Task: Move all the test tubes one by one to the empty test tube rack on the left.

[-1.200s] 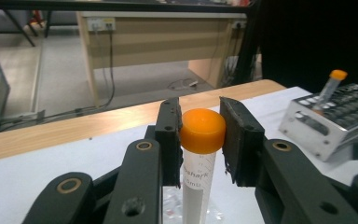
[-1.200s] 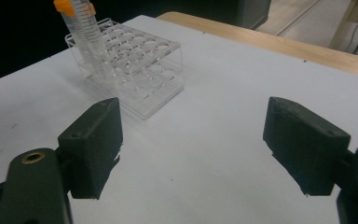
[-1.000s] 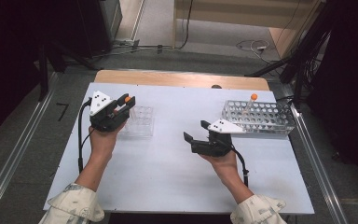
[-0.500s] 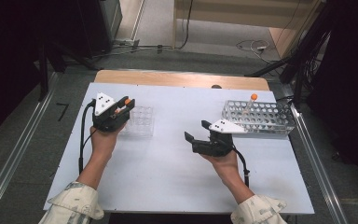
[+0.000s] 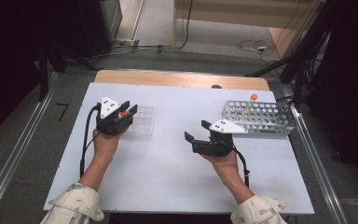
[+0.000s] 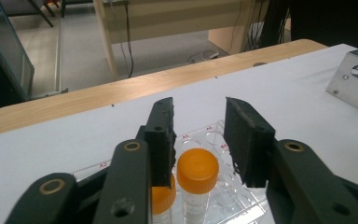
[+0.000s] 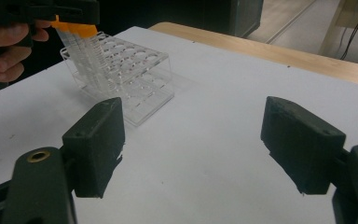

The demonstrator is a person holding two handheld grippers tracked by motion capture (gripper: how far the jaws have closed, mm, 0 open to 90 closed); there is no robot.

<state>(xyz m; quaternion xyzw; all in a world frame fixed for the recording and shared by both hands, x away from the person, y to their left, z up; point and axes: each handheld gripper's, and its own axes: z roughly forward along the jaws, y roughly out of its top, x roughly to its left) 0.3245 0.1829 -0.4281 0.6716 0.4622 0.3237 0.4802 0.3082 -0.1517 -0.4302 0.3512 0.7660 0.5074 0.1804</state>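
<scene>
At left-centre of the high view, the left gripper [image 5: 127, 112] hangs over the clear tube rack [image 5: 142, 122], its jaws just opening around an orange-capped tube [image 6: 196, 183] standing there untouched. Right of centre, the right gripper [image 5: 196, 131] hovers wide apart, empty, above the white bench [image 5: 168, 177].

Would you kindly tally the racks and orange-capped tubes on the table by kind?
Clear plastic rack: 1
Metal rack: 1
Orange-capped tubes in the clear rack: 2
Orange-capped tube in the metal rack: 1
Total: 5
</scene>
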